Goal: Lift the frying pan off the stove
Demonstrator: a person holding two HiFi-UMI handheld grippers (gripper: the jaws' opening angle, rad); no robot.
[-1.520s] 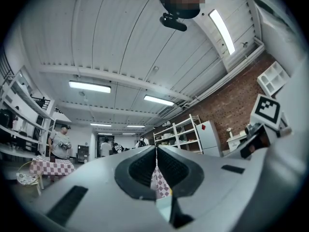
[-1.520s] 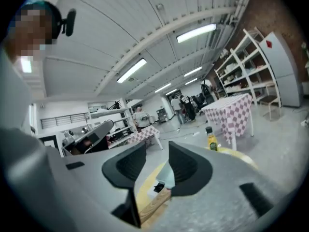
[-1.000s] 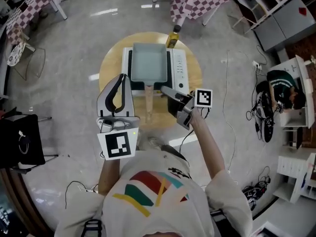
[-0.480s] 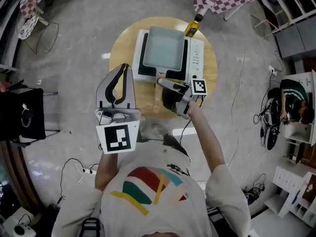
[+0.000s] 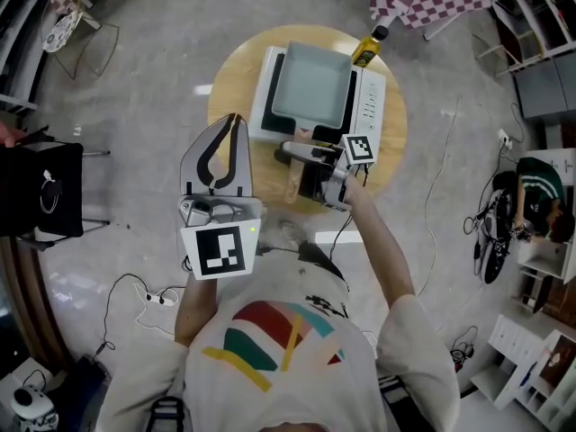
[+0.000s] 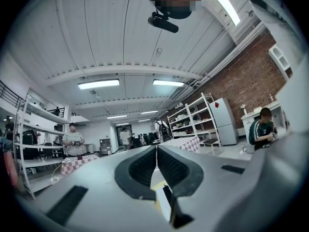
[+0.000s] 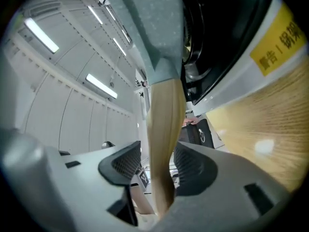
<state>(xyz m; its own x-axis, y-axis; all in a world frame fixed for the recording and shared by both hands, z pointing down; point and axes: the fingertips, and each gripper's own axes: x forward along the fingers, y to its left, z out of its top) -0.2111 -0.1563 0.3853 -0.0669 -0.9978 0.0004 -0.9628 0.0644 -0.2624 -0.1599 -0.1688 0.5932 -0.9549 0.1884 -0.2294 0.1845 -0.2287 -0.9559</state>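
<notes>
Right now the right gripper's jaws are closing around the pale wooden handle of the rectangular grey-green frying pan, which sits on the white tabletop stove; the left gripper hovers clenched and empty.

Right gripper view: frying pan cut off by the top edge; lower end of its wooden handle hidden at bottom centre; stove truncated at upper right, its yellow label cropped mid-print; head view: bottle label too small to read; stove's cooking surface hidden beneath the pan.
</notes>
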